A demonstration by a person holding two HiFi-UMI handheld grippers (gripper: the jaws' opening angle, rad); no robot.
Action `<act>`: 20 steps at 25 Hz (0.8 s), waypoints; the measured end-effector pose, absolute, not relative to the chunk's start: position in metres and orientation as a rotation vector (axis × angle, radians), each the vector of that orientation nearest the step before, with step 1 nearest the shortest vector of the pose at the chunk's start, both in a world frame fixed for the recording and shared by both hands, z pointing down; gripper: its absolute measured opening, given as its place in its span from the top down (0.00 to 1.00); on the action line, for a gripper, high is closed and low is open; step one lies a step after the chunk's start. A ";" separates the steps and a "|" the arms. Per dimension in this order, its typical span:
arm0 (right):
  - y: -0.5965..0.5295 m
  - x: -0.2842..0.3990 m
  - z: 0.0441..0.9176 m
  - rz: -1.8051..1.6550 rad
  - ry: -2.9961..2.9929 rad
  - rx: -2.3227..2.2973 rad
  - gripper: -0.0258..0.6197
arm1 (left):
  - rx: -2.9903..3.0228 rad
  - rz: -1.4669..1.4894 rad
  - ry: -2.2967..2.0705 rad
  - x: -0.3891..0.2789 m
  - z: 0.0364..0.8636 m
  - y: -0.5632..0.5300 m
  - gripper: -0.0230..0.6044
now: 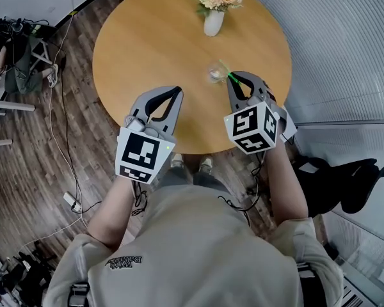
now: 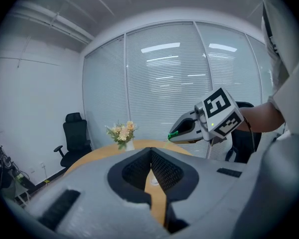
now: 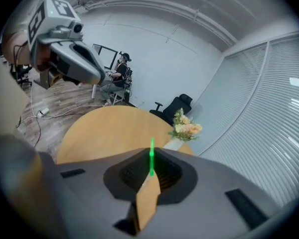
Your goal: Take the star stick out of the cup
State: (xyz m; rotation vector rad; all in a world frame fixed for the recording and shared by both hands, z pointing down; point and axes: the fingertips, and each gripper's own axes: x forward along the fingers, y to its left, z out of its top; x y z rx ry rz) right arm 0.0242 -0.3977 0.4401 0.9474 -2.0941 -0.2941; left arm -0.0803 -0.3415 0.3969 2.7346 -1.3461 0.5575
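A thin green star stick [image 1: 226, 70] is pinched in my right gripper [image 1: 234, 78], which is shut on it just right of the clear cup [image 1: 216, 74] on the round wooden table [image 1: 147, 37]. In the right gripper view the star stick [image 3: 151, 156] pokes up beyond the closed fingertips of that gripper [image 3: 150, 167]; the cup is hidden there. Whether the stick's far end is still in the cup I cannot tell. My left gripper [image 1: 177, 89] hovers shut and empty over the table's near edge, left of the cup. From the left gripper [image 2: 150, 151] I see the right gripper [image 2: 175, 133] raised with a green tip.
A white vase of flowers [image 1: 214, 23] stands at the table's far side. Glass walls with blinds [image 1: 345, 37] run along the right. An office chair [image 1: 345, 178] sits to my right and cables [image 1: 57, 107] lie on the floor at left.
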 end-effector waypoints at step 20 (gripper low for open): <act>-0.324 0.066 0.181 -0.386 -2.716 1.507 0.90 | 3.005 0.222 -1.566 -0.078 0.223 -0.333 0.93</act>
